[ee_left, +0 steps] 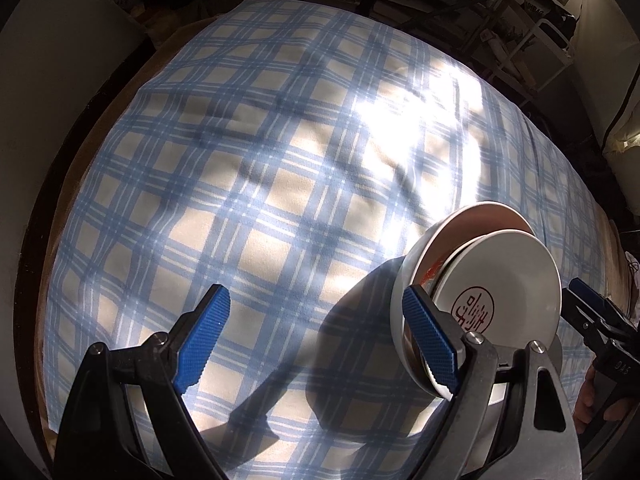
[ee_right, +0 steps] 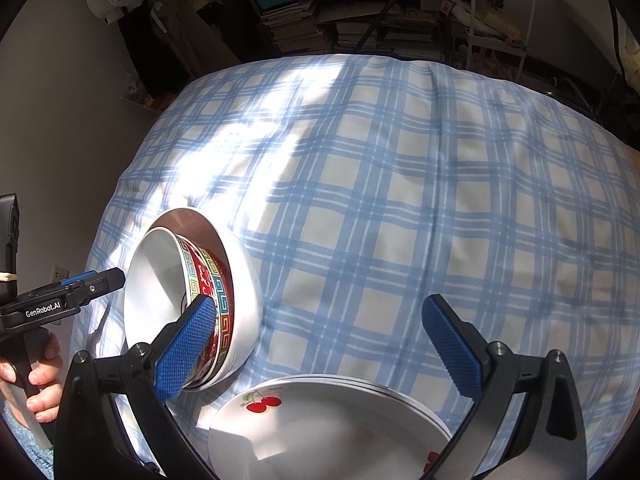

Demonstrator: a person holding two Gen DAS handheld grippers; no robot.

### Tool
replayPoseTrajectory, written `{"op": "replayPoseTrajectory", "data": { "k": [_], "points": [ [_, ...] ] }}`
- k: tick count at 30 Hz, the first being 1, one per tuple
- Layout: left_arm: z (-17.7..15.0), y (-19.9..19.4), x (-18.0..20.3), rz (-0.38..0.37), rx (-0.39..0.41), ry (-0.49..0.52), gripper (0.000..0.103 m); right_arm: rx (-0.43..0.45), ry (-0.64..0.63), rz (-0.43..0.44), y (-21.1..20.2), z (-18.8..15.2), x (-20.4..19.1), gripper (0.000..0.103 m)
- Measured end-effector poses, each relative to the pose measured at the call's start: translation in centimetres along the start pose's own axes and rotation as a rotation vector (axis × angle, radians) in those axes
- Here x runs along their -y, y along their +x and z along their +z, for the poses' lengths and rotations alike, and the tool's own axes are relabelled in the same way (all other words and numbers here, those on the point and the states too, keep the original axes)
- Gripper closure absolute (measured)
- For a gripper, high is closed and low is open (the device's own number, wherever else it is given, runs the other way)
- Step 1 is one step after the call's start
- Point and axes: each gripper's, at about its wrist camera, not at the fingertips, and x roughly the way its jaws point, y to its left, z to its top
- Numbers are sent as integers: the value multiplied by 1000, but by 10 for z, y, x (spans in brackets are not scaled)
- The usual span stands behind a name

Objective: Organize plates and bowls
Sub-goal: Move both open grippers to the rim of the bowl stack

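A stack of nested bowls stands on the checked cloth: a large white bowl (ee_right: 246, 300) holds a red patterned bowl (ee_right: 208, 280), and a white bowl (ee_right: 156, 280) sits innermost. In the left wrist view the inner bowl (ee_left: 500, 284) shows a red seal mark inside the outer bowl (ee_left: 420, 248). A stack of white plates with cherry prints (ee_right: 320, 428) lies just in front of my right gripper (ee_right: 320, 348), which is open and empty above them. My left gripper (ee_left: 316, 336) is open and empty, left of the bowls; it also shows in the right wrist view (ee_right: 106, 276).
A blue and cream checked tablecloth (ee_left: 260, 180) covers the table (ee_left: 72, 168). Shelves of books and clutter (ee_right: 320, 12) stand behind the far edge. A white wall (ee_right: 60, 120) is on the left. The right gripper (ee_left: 592, 312) shows at the right of the left wrist view.
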Motion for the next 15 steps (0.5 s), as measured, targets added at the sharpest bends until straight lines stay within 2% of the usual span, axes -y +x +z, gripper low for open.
{"op": "replayPoseTrajectory", "data": {
  "k": [6,15],
  "points": [
    [0,3,2,-30,-14,0,16,-22,-3,0,5,-2,-2,0],
    [0,14,5,-17,-41,6,16,-41,27,11,11,-2,1,0]
  ]
}}
